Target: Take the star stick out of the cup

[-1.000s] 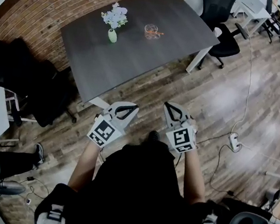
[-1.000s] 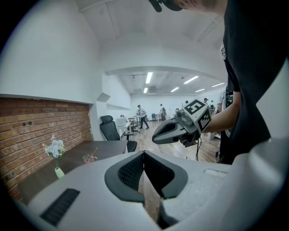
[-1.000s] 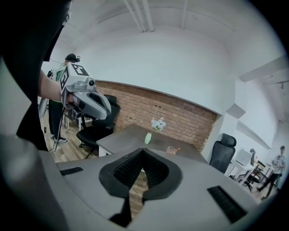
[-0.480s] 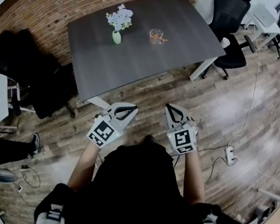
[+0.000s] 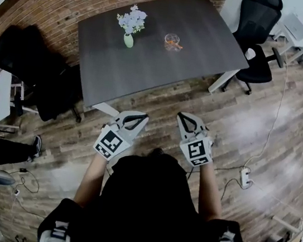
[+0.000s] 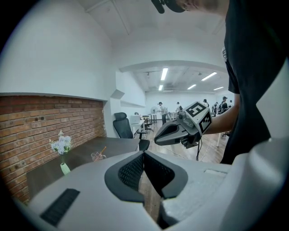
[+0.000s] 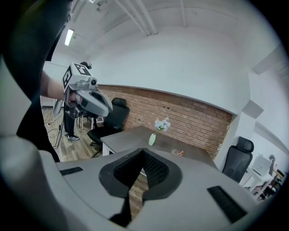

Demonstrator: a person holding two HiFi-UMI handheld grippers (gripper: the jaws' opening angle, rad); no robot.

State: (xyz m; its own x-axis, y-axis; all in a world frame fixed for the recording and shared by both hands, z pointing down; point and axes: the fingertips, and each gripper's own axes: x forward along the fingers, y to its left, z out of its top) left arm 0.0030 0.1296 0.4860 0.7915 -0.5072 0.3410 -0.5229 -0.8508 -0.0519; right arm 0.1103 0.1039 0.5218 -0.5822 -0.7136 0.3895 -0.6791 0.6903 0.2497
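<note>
A clear cup (image 5: 172, 41) with an orange stick in it stands on the dark grey table (image 5: 195, 56), far from both grippers. The cup (image 6: 97, 156) shows small in the left gripper view, and the cup (image 7: 177, 153) with its orange stick also appears in the right gripper view. My left gripper (image 5: 139, 115) and right gripper (image 5: 181, 117) are held side by side over the wooden floor, short of the table's near edge. Both are shut with nothing between the jaws, whose tips meet in each gripper view.
A green vase of pale flowers (image 5: 130, 27) stands on the table left of the cup. Black office chairs (image 5: 255, 31) sit at the table's right end and another chair (image 5: 34, 77) at its left. A power strip and cables (image 5: 244, 176) lie on the floor at right.
The view has shifted a little: the table and cup sit further right and lower in the frame. Both grippers stay shut and side by side.
</note>
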